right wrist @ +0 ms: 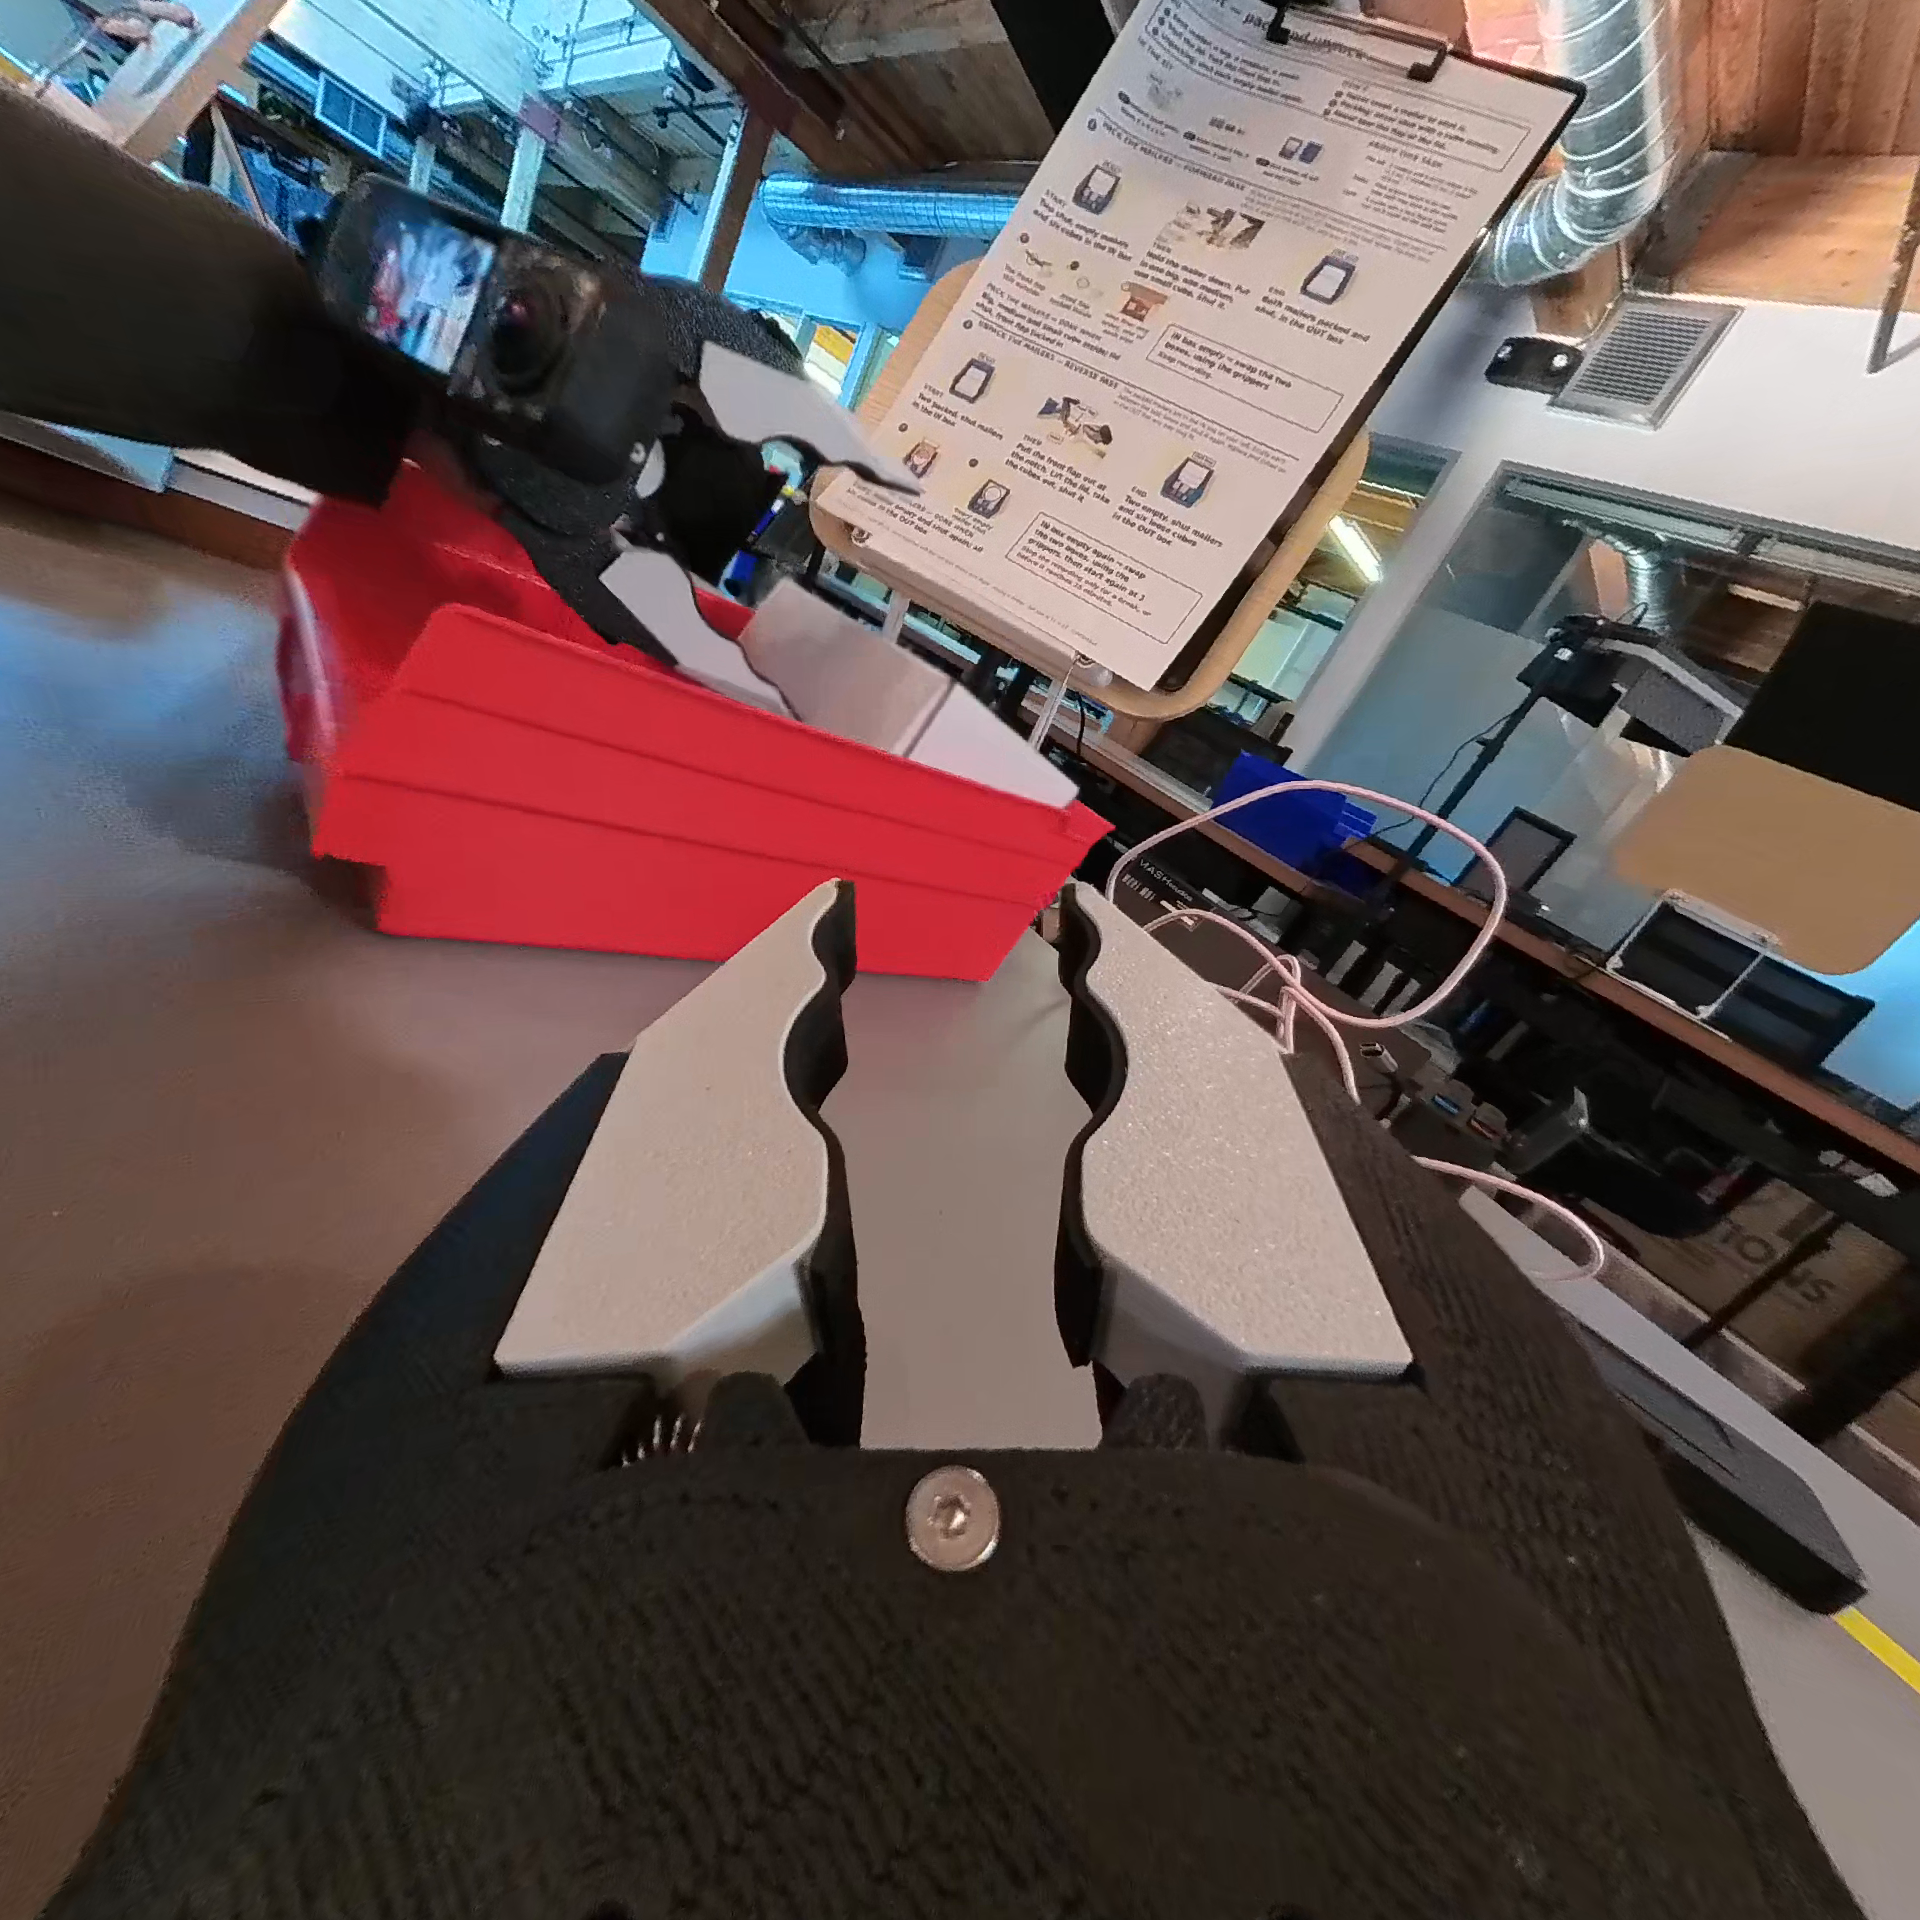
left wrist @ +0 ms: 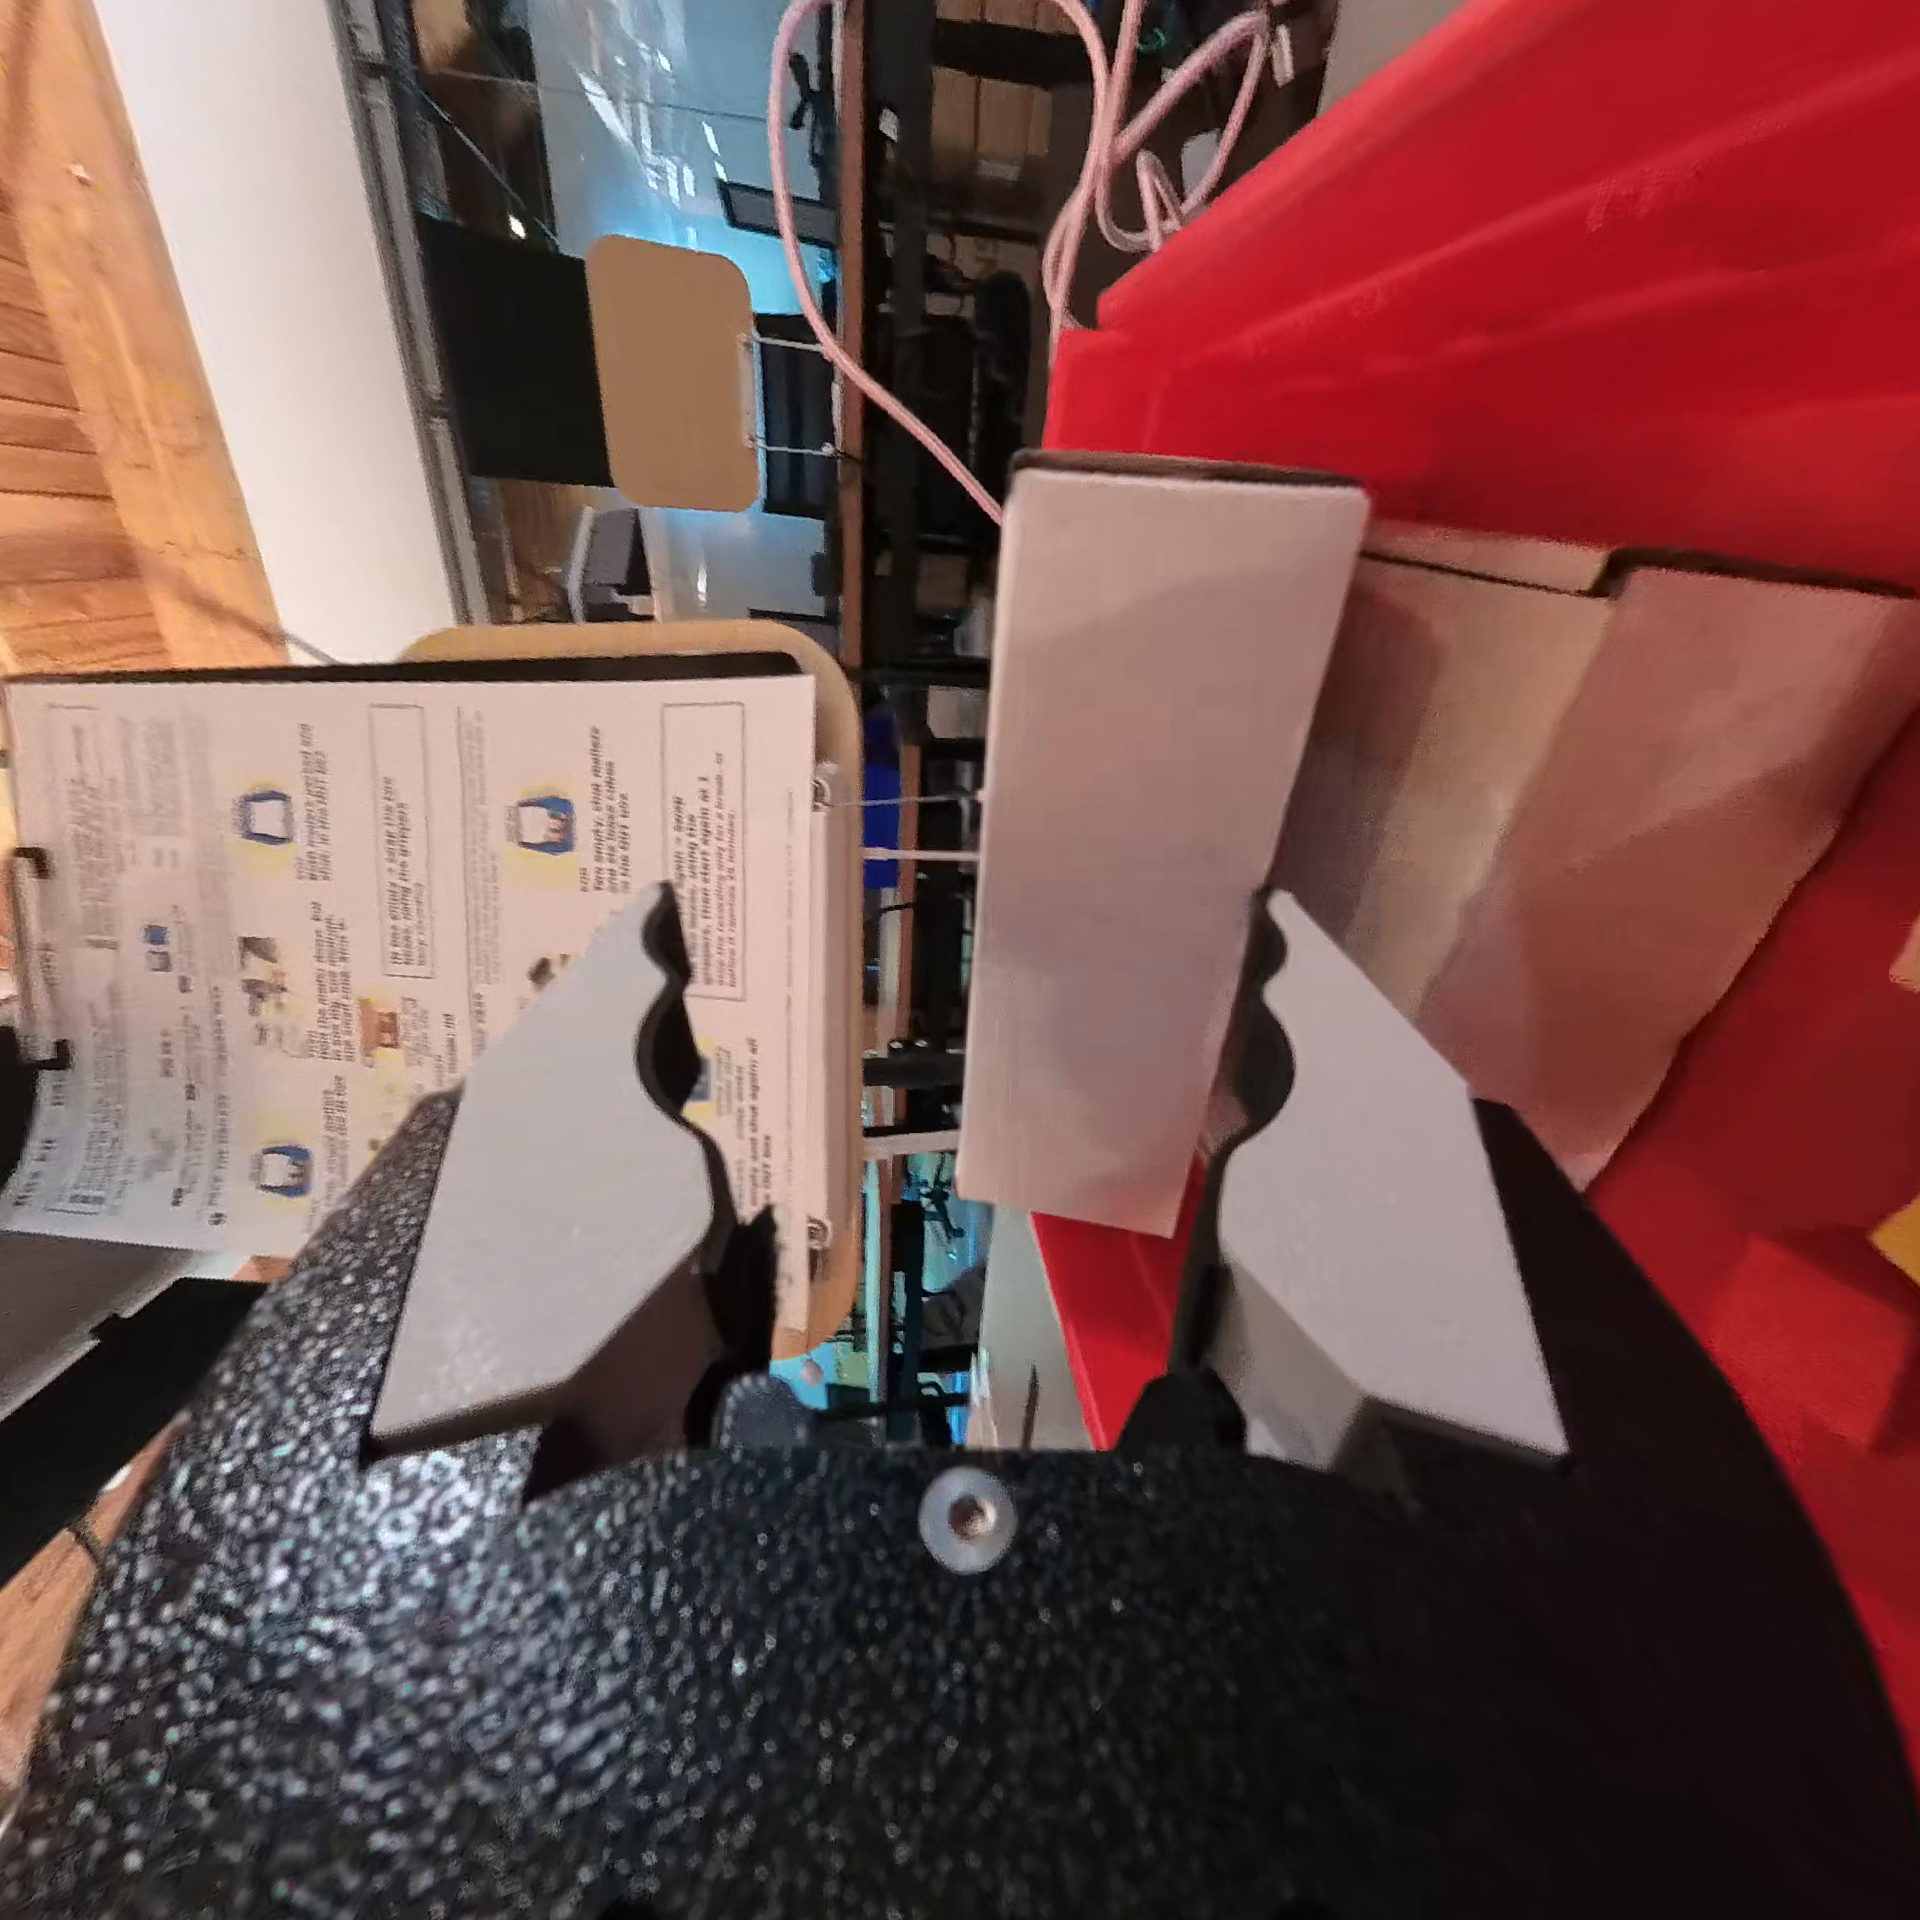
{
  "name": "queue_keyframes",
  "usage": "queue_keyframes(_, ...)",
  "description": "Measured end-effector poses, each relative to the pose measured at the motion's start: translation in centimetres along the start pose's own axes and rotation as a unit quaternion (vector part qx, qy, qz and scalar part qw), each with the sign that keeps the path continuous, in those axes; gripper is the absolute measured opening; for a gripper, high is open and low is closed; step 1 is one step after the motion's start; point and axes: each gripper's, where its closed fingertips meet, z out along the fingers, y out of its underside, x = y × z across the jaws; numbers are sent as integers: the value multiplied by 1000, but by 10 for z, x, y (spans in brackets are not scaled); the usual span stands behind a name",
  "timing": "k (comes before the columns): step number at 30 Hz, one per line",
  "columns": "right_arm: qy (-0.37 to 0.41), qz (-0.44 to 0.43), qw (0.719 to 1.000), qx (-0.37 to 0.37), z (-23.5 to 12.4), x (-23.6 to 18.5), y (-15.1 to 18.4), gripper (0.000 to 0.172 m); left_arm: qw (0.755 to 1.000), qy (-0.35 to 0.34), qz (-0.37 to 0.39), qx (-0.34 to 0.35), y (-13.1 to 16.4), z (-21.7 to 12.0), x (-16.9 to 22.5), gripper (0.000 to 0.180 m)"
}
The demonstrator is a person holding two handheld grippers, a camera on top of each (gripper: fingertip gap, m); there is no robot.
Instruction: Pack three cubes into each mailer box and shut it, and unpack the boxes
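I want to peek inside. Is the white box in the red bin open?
Shut: the white cardboard mailer box shows closed faces, standing in the red plastic bin.

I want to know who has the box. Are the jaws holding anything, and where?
Nothing is held. The left gripper is wide open around the white box; its left finger stands clear. The right gripper is empty.

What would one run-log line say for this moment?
left gripper: open around white mailer box in red bin | right gripper: open, empty, over table
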Motion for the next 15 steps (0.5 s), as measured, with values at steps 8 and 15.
queue_keyframes(8, -31, -65, 997, -23, 26, -3, -4, 50, 1000, -17, -3, 15, -6, 1, -5, 94)
queue_keyframes(15, -145, -158, 970, -118, 147, -5, -6, 82, 999, -20, -22, 26, -3, 1, -8, 95)
